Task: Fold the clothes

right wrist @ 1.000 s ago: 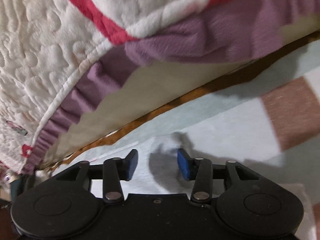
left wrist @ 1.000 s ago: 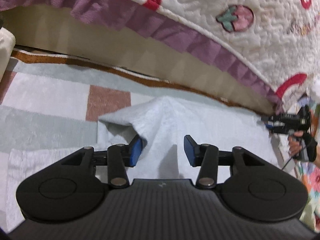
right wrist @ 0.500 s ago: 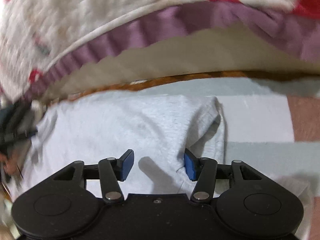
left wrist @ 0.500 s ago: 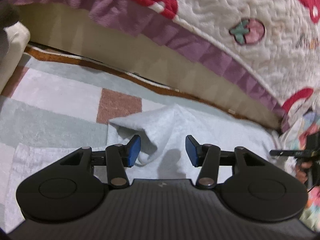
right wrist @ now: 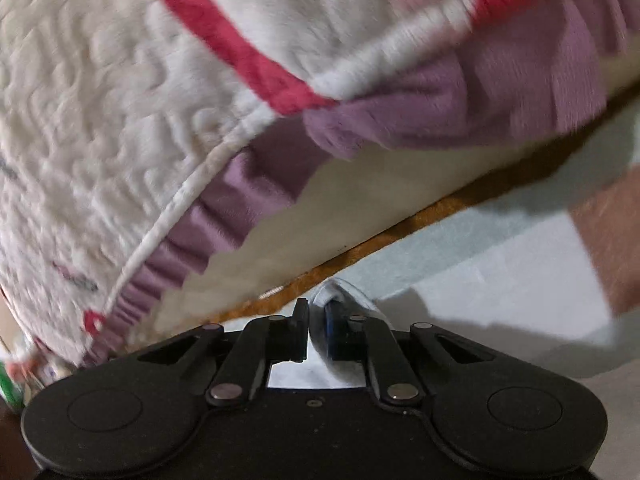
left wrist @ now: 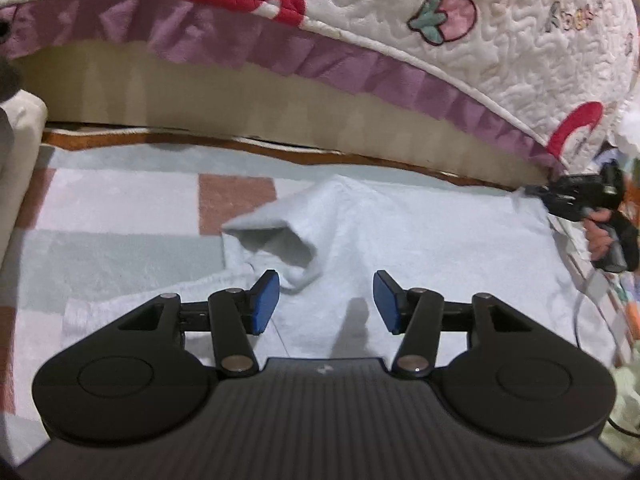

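Note:
A pale grey garment (left wrist: 420, 236) lies spread on the rug, with one sleeve opening (left wrist: 276, 240) turned up just ahead of my left gripper (left wrist: 326, 300). The left gripper is open and empty, low over the cloth. In the left wrist view my right gripper (left wrist: 536, 193) sits at the garment's far right corner. In the right wrist view the right gripper (right wrist: 316, 330) is shut on a fold of the garment's edge (right wrist: 340, 294), close to the bed's base.
A bed with a white quilted cover with red and strawberry prints (left wrist: 460, 20) and a purple frill (left wrist: 320, 64) overhangs the far side. The rug (left wrist: 120, 208) has pale blue, white and brown blocks. A cream cushion (left wrist: 20, 128) stands at the left.
My right gripper has swung to the garment's corner near the bed and closed on the cloth edge. The left gripper has drawn back slightly, still open.

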Available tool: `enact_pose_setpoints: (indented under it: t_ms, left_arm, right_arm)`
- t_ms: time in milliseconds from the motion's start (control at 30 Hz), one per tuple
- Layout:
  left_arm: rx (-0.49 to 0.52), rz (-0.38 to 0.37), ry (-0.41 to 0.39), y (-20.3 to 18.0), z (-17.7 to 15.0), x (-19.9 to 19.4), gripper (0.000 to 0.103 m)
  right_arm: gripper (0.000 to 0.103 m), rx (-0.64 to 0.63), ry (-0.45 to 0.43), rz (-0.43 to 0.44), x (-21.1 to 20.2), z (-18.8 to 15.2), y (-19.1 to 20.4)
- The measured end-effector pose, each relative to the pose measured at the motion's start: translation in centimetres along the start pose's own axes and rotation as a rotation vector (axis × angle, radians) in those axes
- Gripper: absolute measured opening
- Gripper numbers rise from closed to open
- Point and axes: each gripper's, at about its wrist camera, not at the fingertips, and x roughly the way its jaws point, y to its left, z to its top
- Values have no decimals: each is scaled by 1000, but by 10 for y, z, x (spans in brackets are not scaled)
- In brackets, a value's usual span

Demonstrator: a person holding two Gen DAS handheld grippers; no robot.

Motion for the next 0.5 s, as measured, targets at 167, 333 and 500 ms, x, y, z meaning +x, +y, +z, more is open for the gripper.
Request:
enact_pose_setpoints:
  t_ms: [167, 333, 500]
  left_arm:
    - [-76, -60, -38, 6, 13, 29, 53]
    - [-315, -95, -89, 25, 22, 59, 48]
    - [-226, -41, -75, 13, 35, 57, 2]
  right_arm:
    - [20, 11, 28, 5, -3, 7, -5]
    - [50, 30, 52, -31, 11, 10, -9]
    - [6, -77, 39, -36, 6, 11, 2]
